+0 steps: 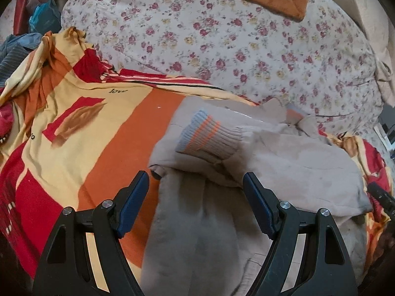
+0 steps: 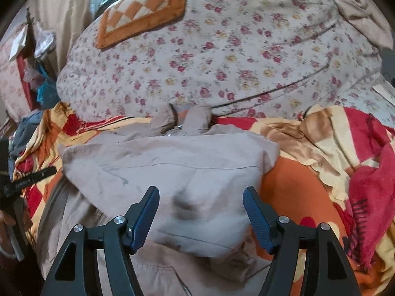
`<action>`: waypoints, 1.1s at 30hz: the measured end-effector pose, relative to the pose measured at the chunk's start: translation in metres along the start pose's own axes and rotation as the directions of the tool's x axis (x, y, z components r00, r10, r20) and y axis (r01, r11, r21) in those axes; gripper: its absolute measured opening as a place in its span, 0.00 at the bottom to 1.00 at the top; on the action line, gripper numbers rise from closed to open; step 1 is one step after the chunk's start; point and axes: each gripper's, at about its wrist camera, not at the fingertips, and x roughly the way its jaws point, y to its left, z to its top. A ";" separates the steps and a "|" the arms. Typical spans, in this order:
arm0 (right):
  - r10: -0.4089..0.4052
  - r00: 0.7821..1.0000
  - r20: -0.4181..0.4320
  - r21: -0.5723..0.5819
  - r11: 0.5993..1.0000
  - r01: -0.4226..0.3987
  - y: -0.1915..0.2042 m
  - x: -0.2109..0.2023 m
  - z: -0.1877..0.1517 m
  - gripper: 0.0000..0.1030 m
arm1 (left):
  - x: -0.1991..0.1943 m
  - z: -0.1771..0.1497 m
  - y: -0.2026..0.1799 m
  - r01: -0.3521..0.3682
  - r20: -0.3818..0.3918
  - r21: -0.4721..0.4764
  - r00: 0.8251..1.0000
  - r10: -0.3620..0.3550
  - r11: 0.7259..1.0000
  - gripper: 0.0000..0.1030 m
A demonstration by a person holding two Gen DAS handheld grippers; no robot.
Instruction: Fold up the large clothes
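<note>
A large beige jacket point(image 1: 284, 157) lies on the bed, partly folded. Its sleeve is laid across the body, with a ribbed cuff point(image 1: 209, 135) striped blue and orange. My left gripper point(image 1: 196, 185) is open and empty, just above the jacket's left part below the cuff. In the right wrist view the jacket point(image 2: 172, 162) shows its collar point(image 2: 182, 118) at the far end. My right gripper point(image 2: 201, 199) is open and empty over the jacket's folded right side. The other gripper point(image 2: 29, 177) shows at the left edge.
The jacket rests on a red, orange and yellow sheet point(image 1: 81, 133). A floral quilt point(image 1: 234, 49) is heaped behind it, with an orange checkered cushion point(image 2: 145, 7) on top. Clothes and bags point(image 1: 37, 17) crowd the far left. A rumpled red blanket point(image 2: 365, 172) lies at the right.
</note>
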 end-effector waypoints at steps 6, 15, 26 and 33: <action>-0.032 0.999 -0.036 0.052 0.998 0.034 -0.013 0.011 0.000 0.67 | 0.006 0.001 -0.003 -0.020 -0.002 0.020 1.000 0.021 1.000 0.77; -0.033 0.998 -0.061 0.036 0.999 0.035 -0.011 0.017 -0.001 0.68 | 0.009 0.001 -0.002 -0.032 -0.004 0.036 0.999 0.033 0.999 0.77; -0.038 0.996 -0.084 0.042 0.998 0.042 -0.014 0.020 -0.001 0.68 | 0.008 0.002 0.007 -0.042 0.003 -0.009 0.999 0.042 0.999 0.77; -0.031 0.999 -0.028 0.040 0.999 0.032 -0.014 0.015 -0.001 0.68 | 0.006 0.003 0.010 -0.021 -0.009 -0.018 1.000 0.021 1.000 0.77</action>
